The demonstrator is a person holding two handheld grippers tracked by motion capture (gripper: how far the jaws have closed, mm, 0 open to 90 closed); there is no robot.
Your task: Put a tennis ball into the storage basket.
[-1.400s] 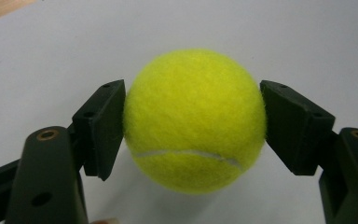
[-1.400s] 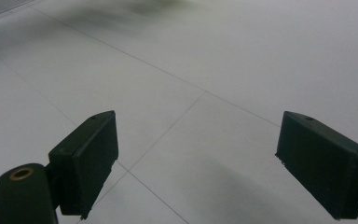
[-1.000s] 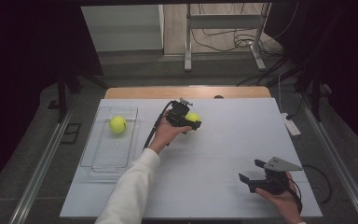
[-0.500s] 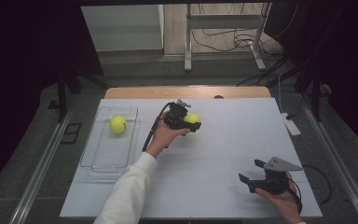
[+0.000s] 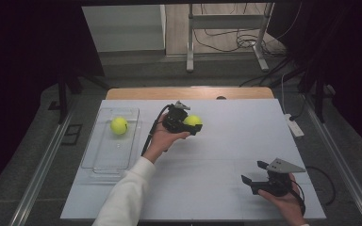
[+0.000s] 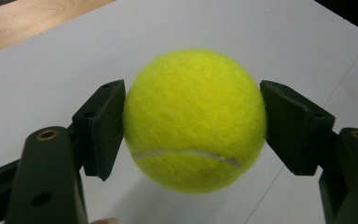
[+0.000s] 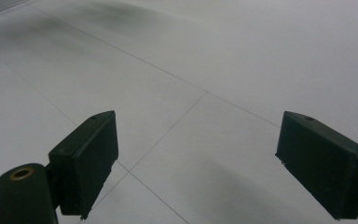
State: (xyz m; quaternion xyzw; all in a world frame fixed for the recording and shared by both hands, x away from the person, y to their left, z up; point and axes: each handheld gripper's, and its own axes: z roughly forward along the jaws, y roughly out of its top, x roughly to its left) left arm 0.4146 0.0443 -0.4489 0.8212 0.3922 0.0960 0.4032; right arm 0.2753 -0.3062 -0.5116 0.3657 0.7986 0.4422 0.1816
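Note:
A yellow tennis ball (image 6: 195, 120) sits between the black jaws of my left gripper (image 6: 193, 128), and both pads press its sides. In the high view this ball (image 5: 193, 119) and the left gripper (image 5: 191, 125) are at the middle back of the white table (image 5: 226, 141), the ball just above the surface. A second tennis ball (image 5: 119, 125) lies in the far end of a clear plastic tray (image 5: 104, 160) at the left. Near the front right my right gripper (image 5: 253, 172) stands open; in its own view the right gripper (image 7: 196, 154) has bare table between its pads.
A white power strip (image 5: 294, 127) lies off the table's right edge. A wooden strip (image 5: 188, 92) runs along the back edge. Metal stand legs (image 5: 188, 61) and cables are on the floor behind.
The left hand with the ball has edged very slightly toward the near left. The right gripper has stayed put.

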